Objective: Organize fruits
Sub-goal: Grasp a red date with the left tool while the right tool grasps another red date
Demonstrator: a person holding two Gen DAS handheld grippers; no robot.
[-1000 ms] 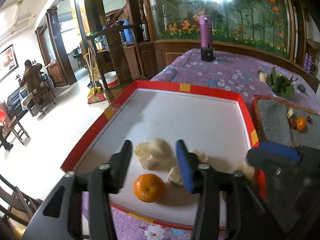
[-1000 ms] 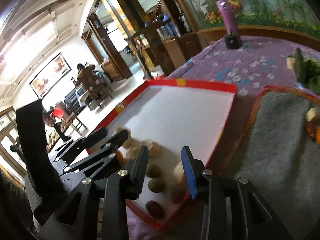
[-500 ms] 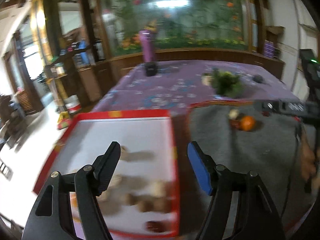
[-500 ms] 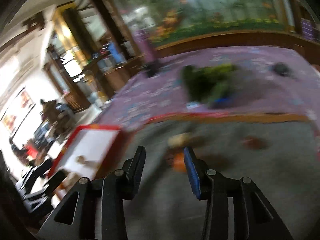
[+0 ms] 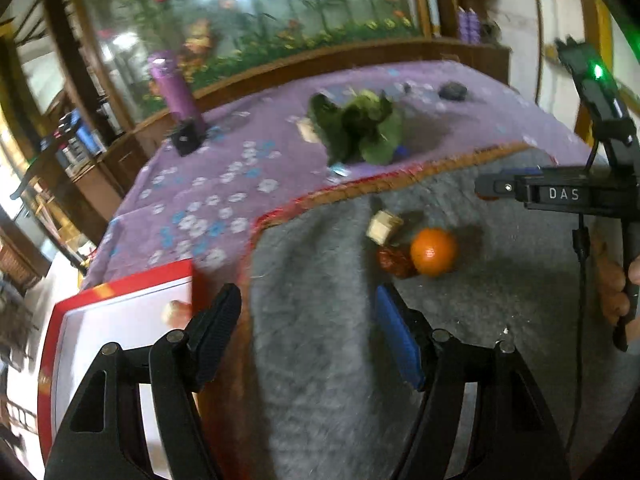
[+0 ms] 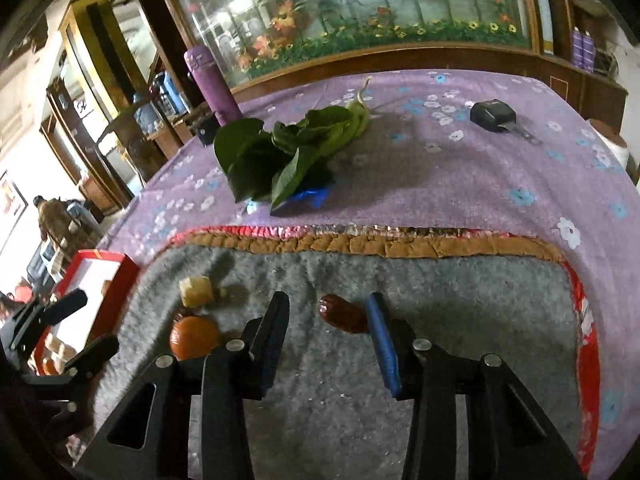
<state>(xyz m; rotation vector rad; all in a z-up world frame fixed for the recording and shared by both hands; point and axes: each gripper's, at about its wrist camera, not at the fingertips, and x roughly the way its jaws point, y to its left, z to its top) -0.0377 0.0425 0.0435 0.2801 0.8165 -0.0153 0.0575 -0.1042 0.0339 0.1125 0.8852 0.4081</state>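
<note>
A red date [image 6: 343, 313] is seen only in the right wrist view, between the spread fingers of the right gripper [image 6: 328, 312], on the grey mat [image 6: 460, 300]. The left gripper [image 5: 308, 312] is spread and empty; the tangerine [image 5: 433, 251] lies upper right of it.

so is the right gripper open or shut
Open: the right gripper has its jaws spread, with the red date lying on the grey mat between them, ungripped.
</note>
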